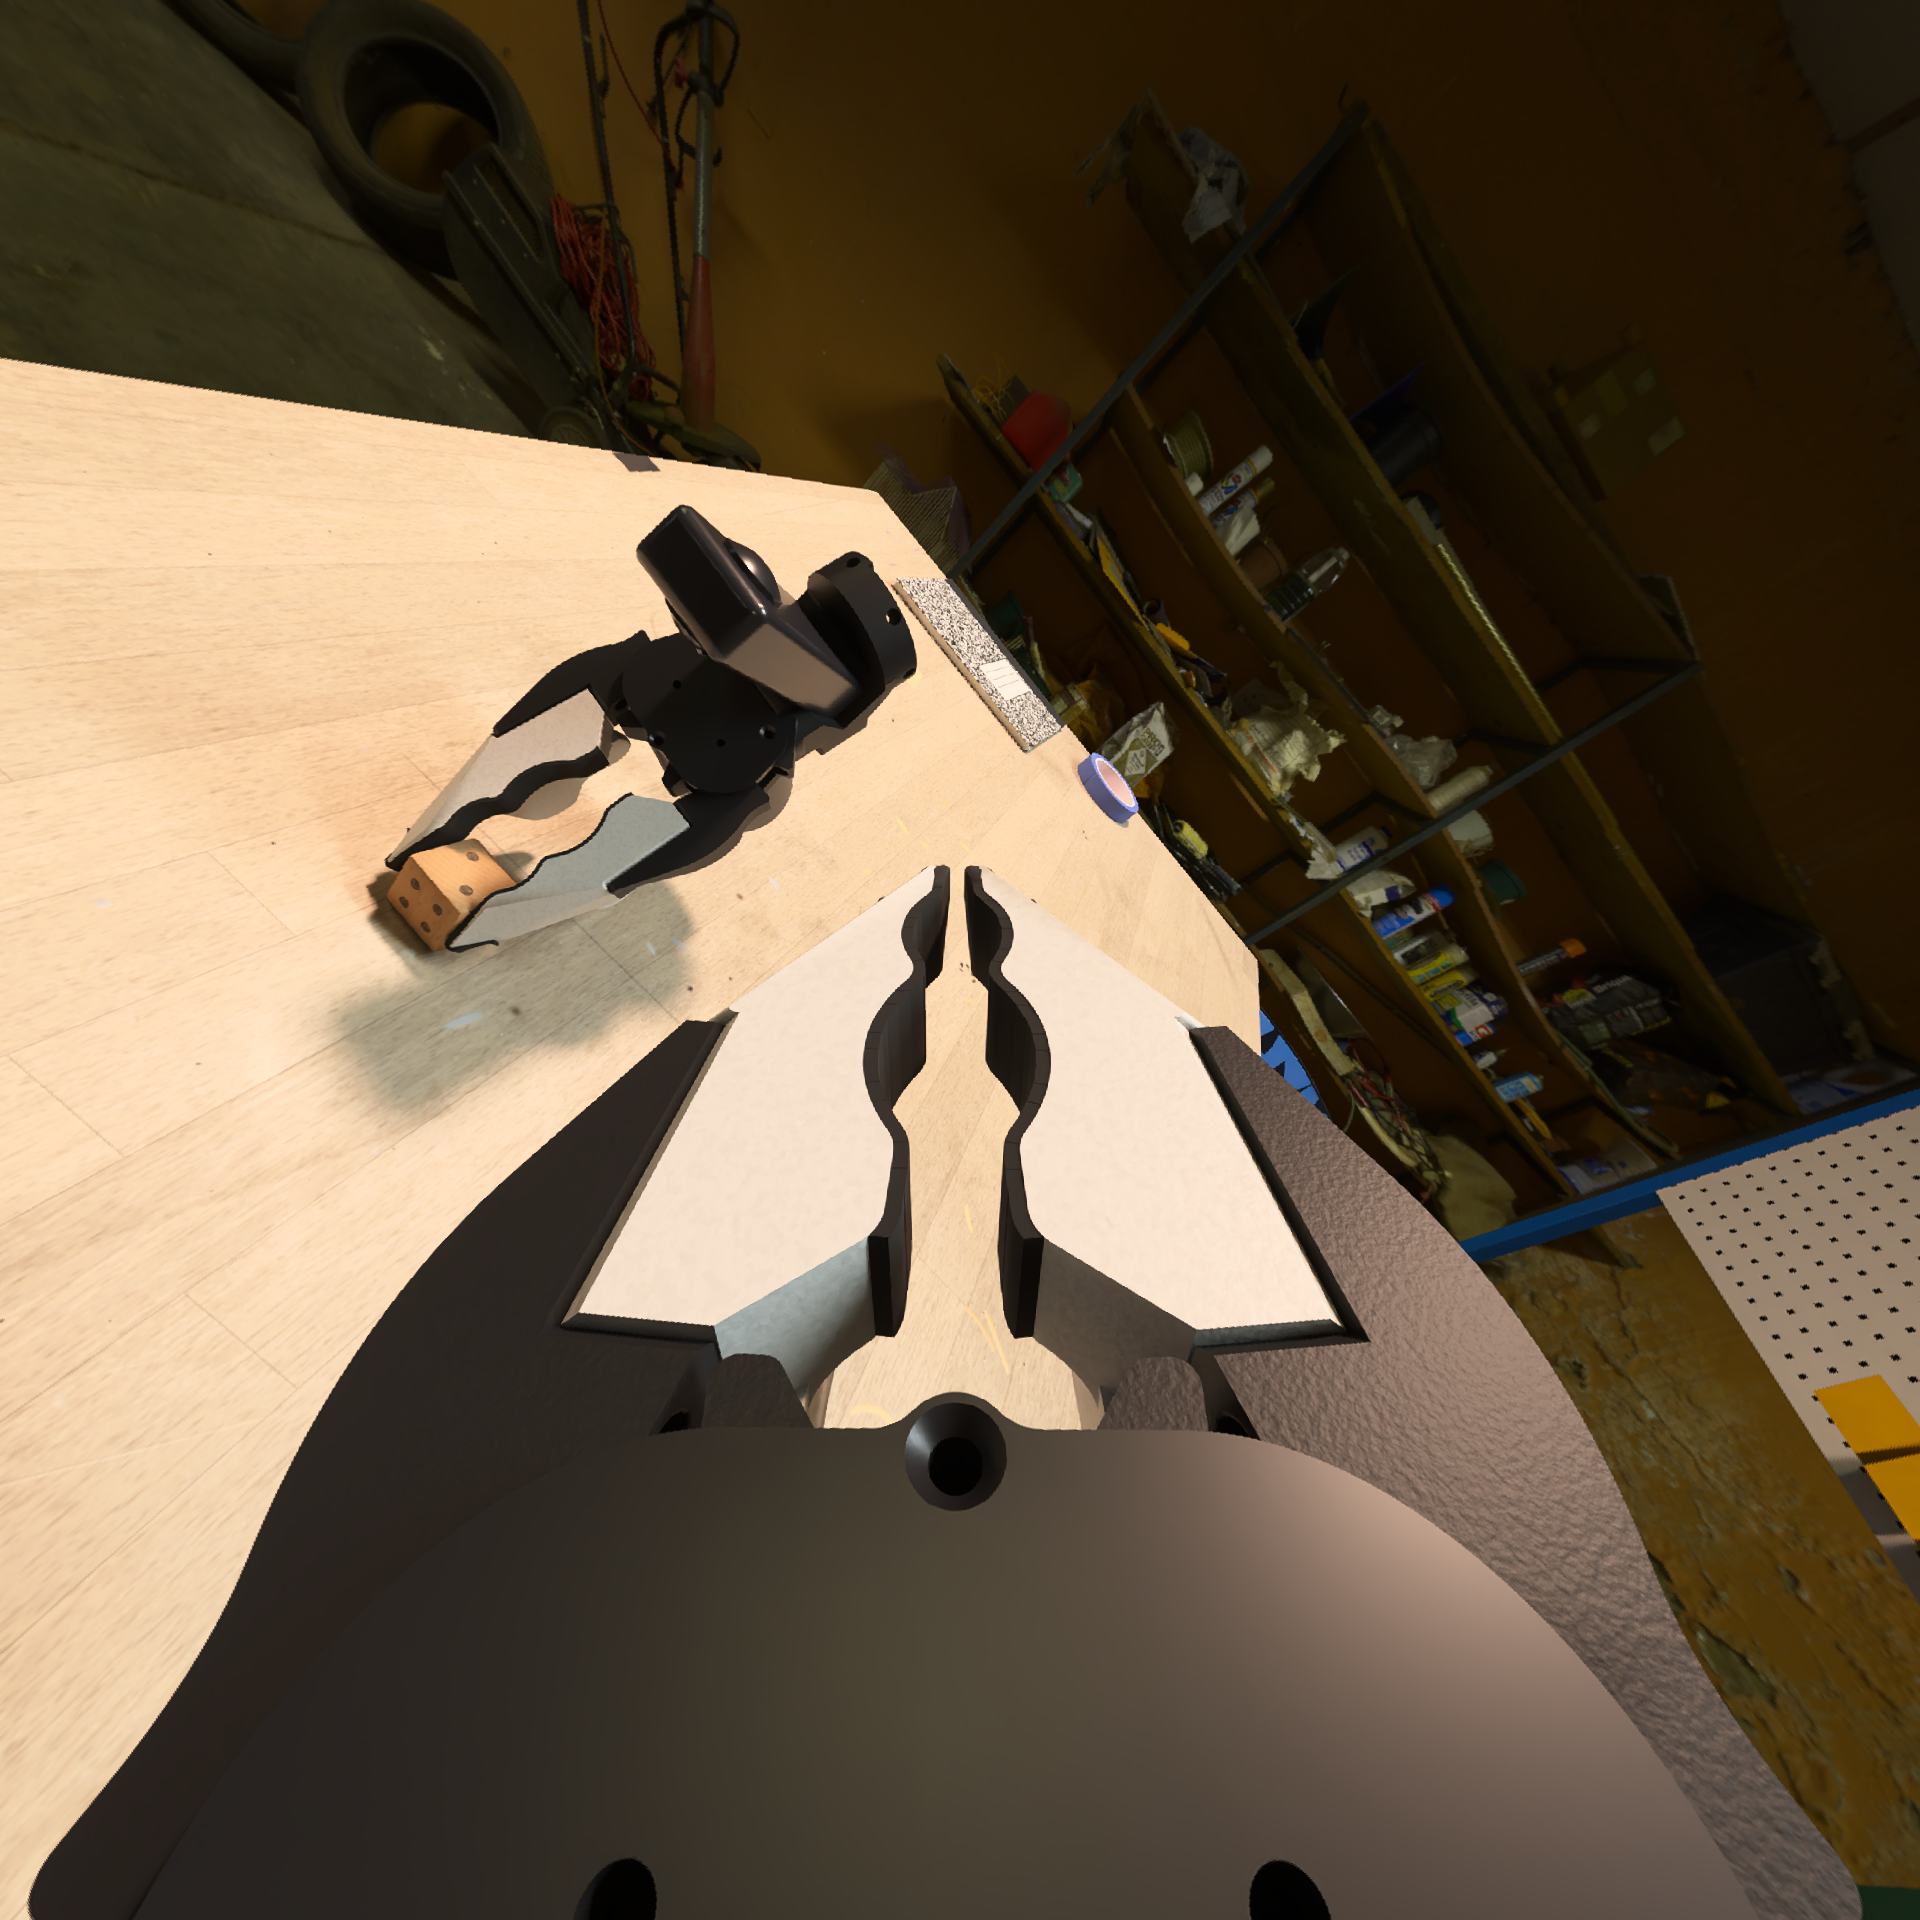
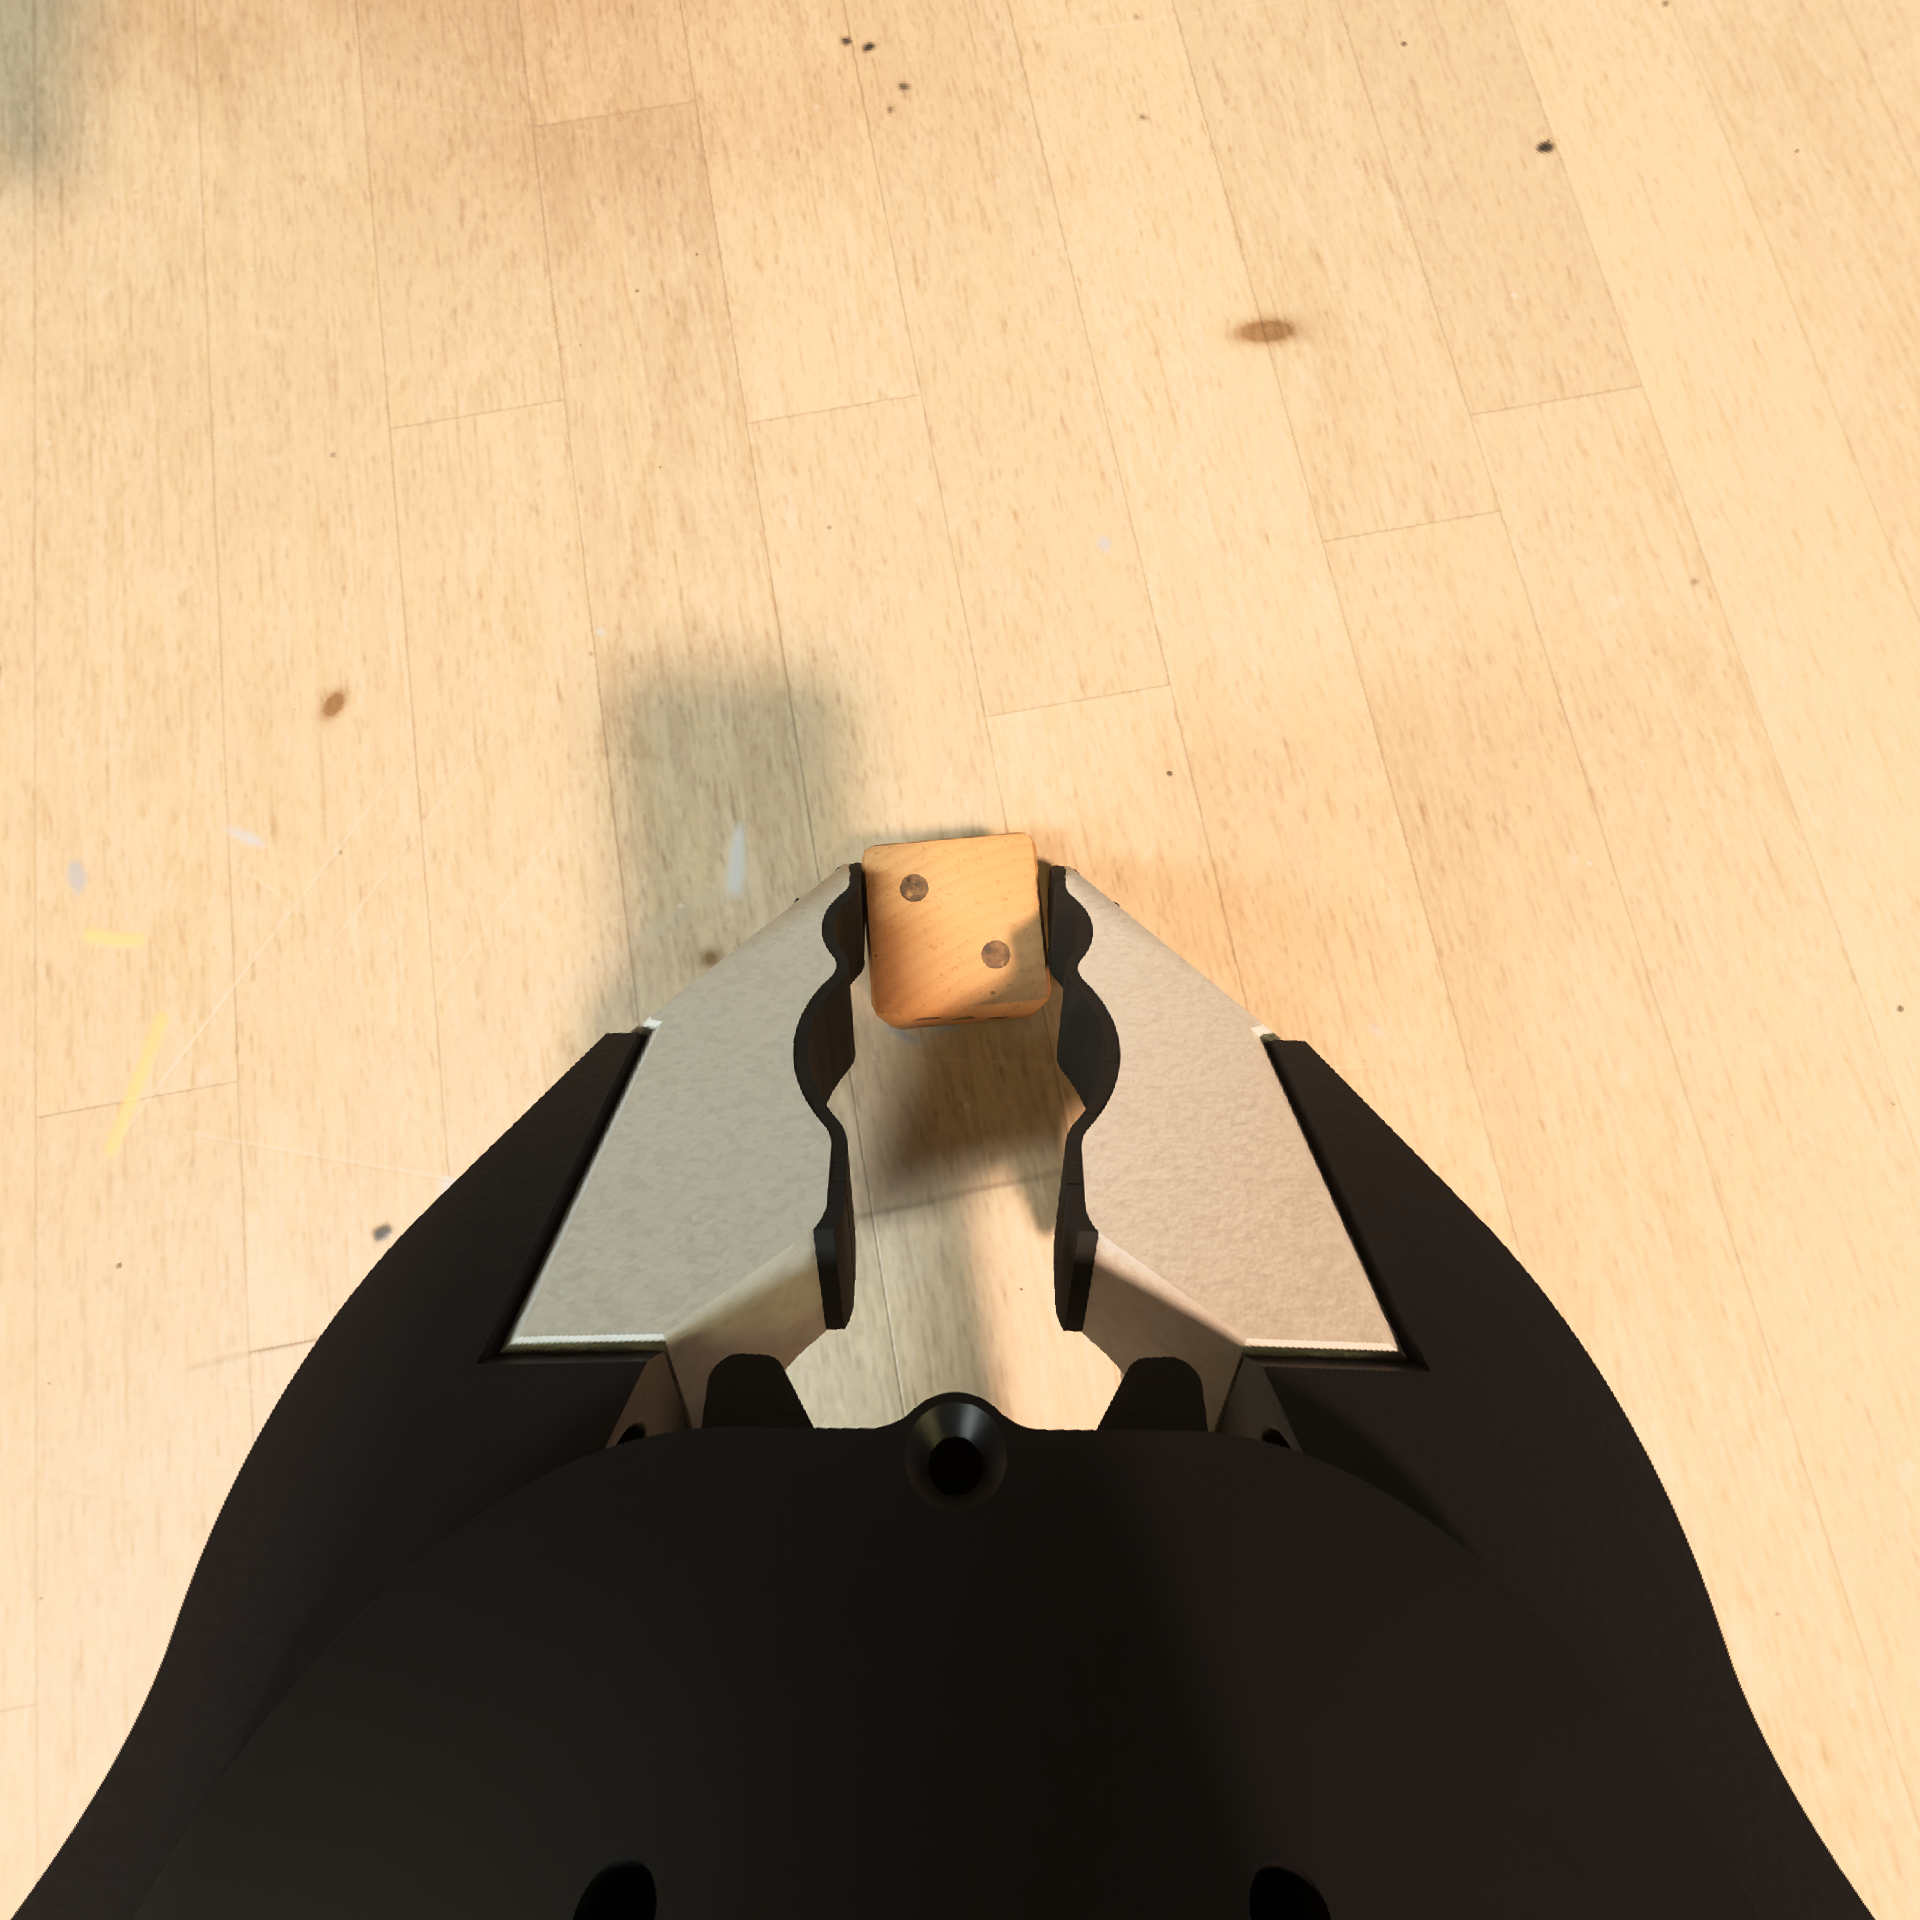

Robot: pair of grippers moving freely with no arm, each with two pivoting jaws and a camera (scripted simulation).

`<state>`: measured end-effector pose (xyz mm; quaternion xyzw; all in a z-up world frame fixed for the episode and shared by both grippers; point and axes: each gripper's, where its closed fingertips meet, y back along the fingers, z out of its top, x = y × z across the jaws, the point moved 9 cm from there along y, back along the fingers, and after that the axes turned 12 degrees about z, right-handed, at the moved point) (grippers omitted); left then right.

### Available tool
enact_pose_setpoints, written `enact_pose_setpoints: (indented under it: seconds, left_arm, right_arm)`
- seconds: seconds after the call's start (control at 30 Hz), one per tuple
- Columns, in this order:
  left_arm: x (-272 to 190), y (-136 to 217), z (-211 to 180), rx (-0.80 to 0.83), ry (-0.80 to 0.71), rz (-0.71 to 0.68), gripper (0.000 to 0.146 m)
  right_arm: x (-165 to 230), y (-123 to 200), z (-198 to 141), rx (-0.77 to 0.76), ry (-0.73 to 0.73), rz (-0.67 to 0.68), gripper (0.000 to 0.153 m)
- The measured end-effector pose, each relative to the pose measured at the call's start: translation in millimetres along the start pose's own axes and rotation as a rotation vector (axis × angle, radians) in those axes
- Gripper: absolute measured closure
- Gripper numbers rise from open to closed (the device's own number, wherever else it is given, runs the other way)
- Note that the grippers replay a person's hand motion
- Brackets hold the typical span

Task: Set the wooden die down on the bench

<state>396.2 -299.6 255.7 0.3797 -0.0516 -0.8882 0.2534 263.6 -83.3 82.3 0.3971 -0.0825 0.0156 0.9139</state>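
Observation:
The wooden die [image 2: 951,935], light brown with dark pips, sits between the fingertips of my right gripper [image 2: 956,894]. The right gripper is shut on it and holds it low over the pale wooden bench [image 2: 1351,623]. I cannot tell whether the die touches the bench. In the left wrist view the right gripper [image 1: 431,902] points down and left with the die [image 1: 442,894] at its tips, over the bench [image 1: 208,623]. My left gripper [image 1: 956,878] is shut and empty, hovering to the right of the right gripper.
A speckled notebook [image 1: 977,660] and a blue tape roll [image 1: 1110,788] lie near the bench's right edge. Beyond that edge stand cluttered shelves [image 1: 1403,727] and a white pegboard [image 1: 1818,1247]. A tyre [image 1: 416,114] leans at the far wall.

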Motion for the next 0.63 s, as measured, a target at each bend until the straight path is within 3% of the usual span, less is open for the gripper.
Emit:
enact_pose_setpoints:
  seconds: [0.63]
  left_arm:
    - [-2.0, -2.1, -1.0, 0.014, 0.006, -0.014, 0.143]
  right_arm:
    - [9.6, -2.8, 8.4, 0.096, -0.027, -0.083, 0.118]
